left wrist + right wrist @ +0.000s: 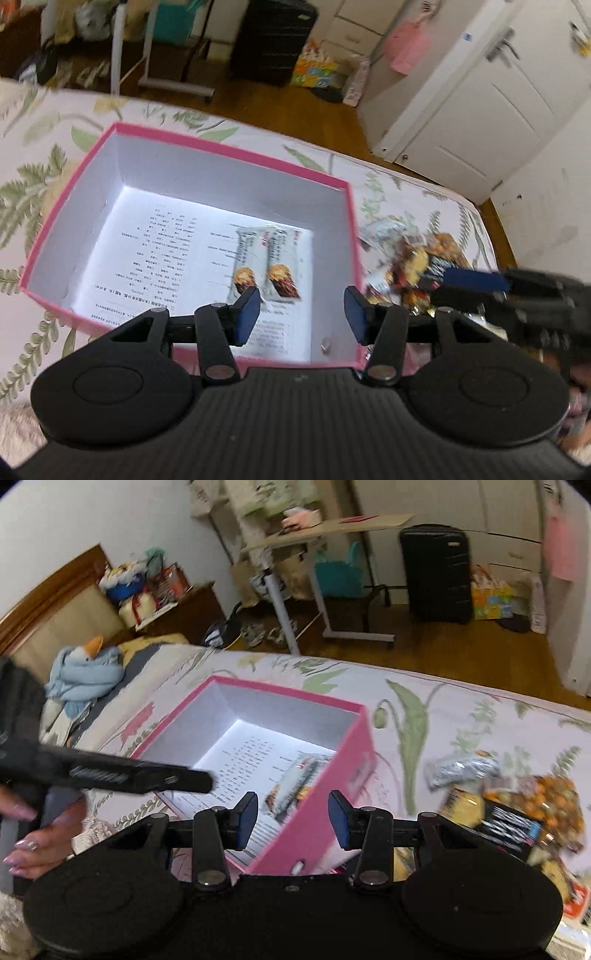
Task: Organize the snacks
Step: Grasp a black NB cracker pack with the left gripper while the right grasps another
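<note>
Your left gripper [301,314] hangs above the near wall of the pink box [229,149], its blue-padded fingers spread wide with nothing between them. Your right gripper [291,819] is likewise parted wide and empty, poised over the near right corner of the same box [325,834]. The box is a rigid rectangular carton, pink outside and matte white inside, resting on the floral bedspread [33,177], well in from the bed's far edge. Its floor is lined with a printed paper sheet [166,258], and two flat, glossy snack bars [266,264] lie side by side and touching on it, toward the right wall; in the right wrist view they appear as one blurred wrapper [295,786]. The loose snack pile [421,266] sits on the bedspread just beside the box's right wall: crinkled foil and plastic packets in orange, yellow, silver and black, heaped and overlapping [517,812]. Motion blur prevents counting them. In the left wrist view your right gripper [476,282] reaches in over that pile; whether it touches any packet cannot be determined. Your left hand [40,834] grips the left tool's handle.
</note>
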`<state>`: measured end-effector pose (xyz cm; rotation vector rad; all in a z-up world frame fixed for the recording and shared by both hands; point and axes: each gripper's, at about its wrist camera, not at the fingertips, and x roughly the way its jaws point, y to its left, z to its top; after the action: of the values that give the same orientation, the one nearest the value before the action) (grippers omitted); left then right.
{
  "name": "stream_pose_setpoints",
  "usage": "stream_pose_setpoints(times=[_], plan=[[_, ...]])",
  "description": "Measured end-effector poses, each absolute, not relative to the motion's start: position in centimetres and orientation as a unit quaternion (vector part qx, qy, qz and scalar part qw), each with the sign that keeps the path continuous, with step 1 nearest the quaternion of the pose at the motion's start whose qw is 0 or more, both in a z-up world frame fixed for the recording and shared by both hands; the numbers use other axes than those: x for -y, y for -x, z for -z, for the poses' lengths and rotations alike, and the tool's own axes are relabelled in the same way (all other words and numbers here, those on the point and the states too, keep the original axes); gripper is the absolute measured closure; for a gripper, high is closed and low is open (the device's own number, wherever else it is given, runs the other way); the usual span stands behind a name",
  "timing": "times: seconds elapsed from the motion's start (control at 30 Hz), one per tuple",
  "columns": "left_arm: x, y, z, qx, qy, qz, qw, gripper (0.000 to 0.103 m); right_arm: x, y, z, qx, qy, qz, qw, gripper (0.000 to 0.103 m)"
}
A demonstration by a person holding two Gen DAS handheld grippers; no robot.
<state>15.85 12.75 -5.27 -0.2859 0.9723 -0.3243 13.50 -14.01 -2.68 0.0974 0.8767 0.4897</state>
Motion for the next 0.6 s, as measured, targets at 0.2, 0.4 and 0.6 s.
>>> stream_pose_setpoints(times=[0.2,0.4,0.6], plan=[[-9.7,-11.7,3.9,-0.443,0.120,0.154,0.875,0.055,16.5,-13.1,4.6,-0.429,-0.055,-0.215,0.876,0.056],[-7.2,-9.0,6.1,-0.447,0.142,0.134,0.873,0.056,17.2,-13.7,8.2,-0.425,-0.039,-0.223,0.876,0.056],[-6.4,-7.7,9.8,-0.456,0.157,0.110,0.869,0.057,17.3,-15.5,12.1,-0.433,-0.014,-0.226,0.872,0.056]])
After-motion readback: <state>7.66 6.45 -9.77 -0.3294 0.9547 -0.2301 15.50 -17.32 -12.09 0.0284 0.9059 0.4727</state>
